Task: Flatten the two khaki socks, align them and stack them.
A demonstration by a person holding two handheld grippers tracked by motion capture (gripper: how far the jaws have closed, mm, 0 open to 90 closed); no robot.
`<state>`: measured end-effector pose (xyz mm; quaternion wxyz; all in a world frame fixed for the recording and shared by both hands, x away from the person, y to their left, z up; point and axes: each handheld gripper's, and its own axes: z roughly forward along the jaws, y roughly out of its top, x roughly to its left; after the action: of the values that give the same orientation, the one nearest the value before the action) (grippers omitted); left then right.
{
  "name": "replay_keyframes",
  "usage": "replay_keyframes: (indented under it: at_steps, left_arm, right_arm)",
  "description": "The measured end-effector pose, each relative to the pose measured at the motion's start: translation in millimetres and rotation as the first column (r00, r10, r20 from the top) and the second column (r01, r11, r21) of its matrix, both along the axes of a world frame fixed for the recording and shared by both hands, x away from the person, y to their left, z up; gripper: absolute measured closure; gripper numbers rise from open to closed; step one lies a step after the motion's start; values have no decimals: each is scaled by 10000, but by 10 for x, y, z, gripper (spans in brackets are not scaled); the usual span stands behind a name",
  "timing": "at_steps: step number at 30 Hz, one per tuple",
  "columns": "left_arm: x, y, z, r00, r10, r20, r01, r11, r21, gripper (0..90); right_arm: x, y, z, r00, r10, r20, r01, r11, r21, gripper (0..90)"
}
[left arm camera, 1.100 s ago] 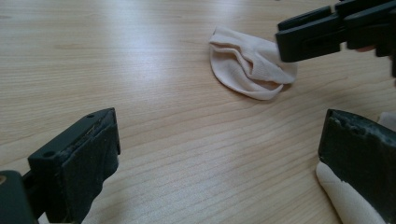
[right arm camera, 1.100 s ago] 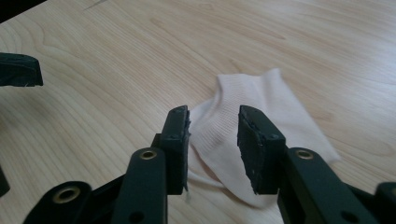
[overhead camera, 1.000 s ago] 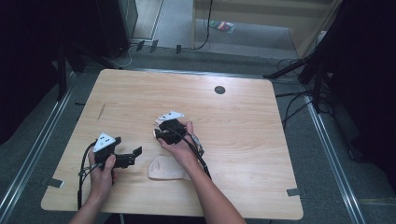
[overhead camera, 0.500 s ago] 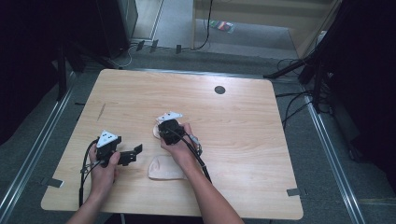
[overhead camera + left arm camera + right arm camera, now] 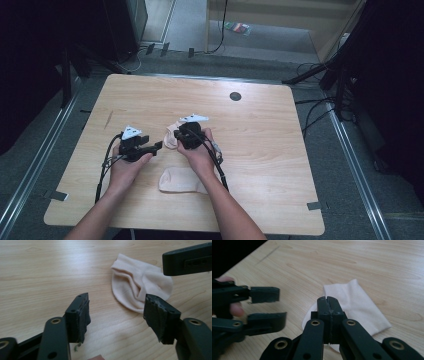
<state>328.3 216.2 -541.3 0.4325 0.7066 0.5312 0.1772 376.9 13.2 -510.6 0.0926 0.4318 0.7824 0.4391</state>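
Observation:
A cream sock (image 5: 170, 137) lies crumpled at the middle of the wooden table (image 5: 300, 165); it also appears as the sock (image 5: 140, 286) and the sock (image 5: 359, 310) in the gripper views. My right gripper (image 5: 178, 138) rests over it, and in the right gripper view the gripper (image 5: 328, 300) has its jaws shut together, tips above the sock's near edge. Just to the sock's left my left gripper (image 5: 158, 146) points at it. In the left gripper view this gripper (image 5: 116, 315) stands open, with bare wood between its jaws. A second cream sock (image 5: 181, 181) lies flat nearer the person.
A small dark round hole (image 5: 235, 96) marks the far middle of the table. Black cables trail from both grippers along the forearms. Dark stands and cables surround the table on the floor. Bare wood stretches to the right and far side.
My left gripper has moved forward and to the right, closer to the crumpled sock. The right gripper has stayed almost still over it.

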Motion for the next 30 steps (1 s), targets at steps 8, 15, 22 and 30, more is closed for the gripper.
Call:
replay_keyframes:
  at_steps: [8,15,22,30]
  left_arm:
    - [47,-114,48,9998,-178,110,178,9998,-27,451]
    - [-20,22,-5,9970,772,-92,-773,9970,-48,682]
    - [-23,47,-18,9969,761,-174,-760,9971,53,741]
    - [35,-61,10,9997,230,-130,-232,9997,-116,708]
  right_arm:
    - [46,-24,79,9997,224,72,-225,9997,123,895]
    - [21,160,-64,9982,558,237,-542,9963,-660,661]
    - [-29,367,-232,9973,380,635,-204,9660,-2576,684]
    - [-21,231,-71,9997,-220,87,229,9923,-1217,871]
